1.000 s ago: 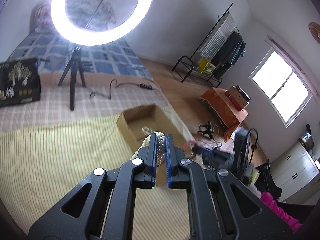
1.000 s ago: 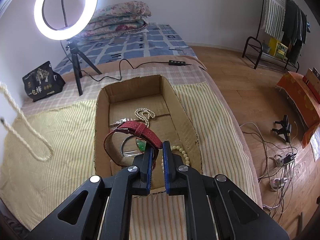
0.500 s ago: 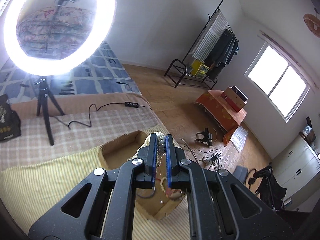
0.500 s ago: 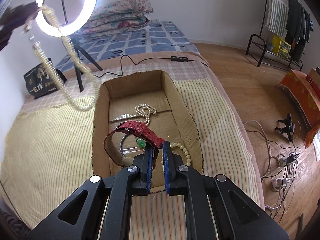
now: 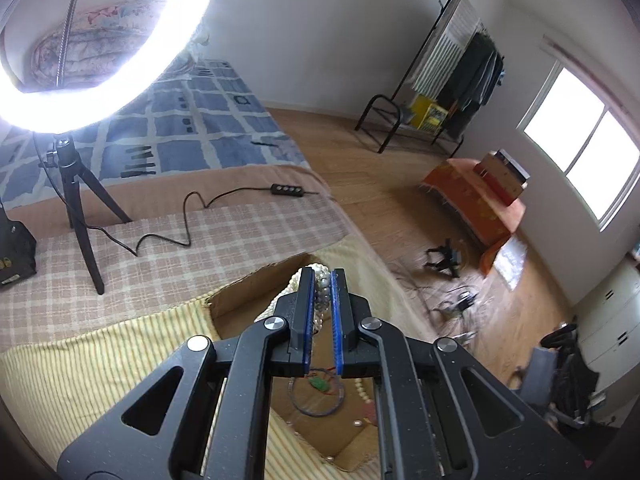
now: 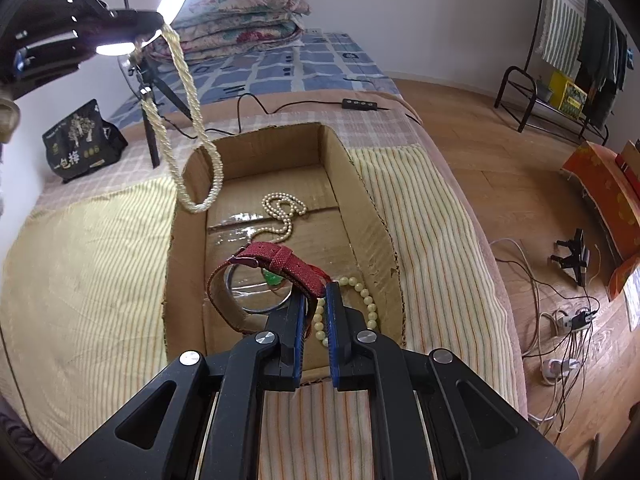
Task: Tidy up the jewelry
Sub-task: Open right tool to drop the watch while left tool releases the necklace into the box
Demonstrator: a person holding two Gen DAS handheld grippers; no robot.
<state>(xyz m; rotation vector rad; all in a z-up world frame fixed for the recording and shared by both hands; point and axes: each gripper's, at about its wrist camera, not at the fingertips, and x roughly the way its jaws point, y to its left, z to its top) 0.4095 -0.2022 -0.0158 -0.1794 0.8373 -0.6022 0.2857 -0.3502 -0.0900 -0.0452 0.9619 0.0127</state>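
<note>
An open cardboard box [image 6: 352,184] sits on the striped bedspread. Inside lie a small pearl necklace [image 6: 284,210], a metal bangle with a green charm [image 6: 256,292] and a cream bead bracelet [image 6: 362,300]. My right gripper [image 6: 314,300] is shut on a red watch strap [image 6: 280,262] and holds it above the box's near end. My left gripper [image 5: 321,280] is shut on a thick twisted pearl rope [image 6: 188,120]. In the right wrist view the rope hangs from the left gripper [image 6: 132,26] down over the box's far left corner. The box [image 5: 240,300] lies under the left gripper.
A lit ring light on a black tripod [image 5: 80,200] stands on the bed behind the box, with its cable and remote [image 5: 286,190]. A black bag [image 6: 80,142] sits at the left. Folded quilts [image 6: 248,20] lie at the bed's head. Floor with cables [image 6: 560,320] drops off right.
My left gripper has carried the hanging pearl rope rightwards, from over the bedspread to over the box's far left corner. My right gripper with the red strap has stayed nearly still.
</note>
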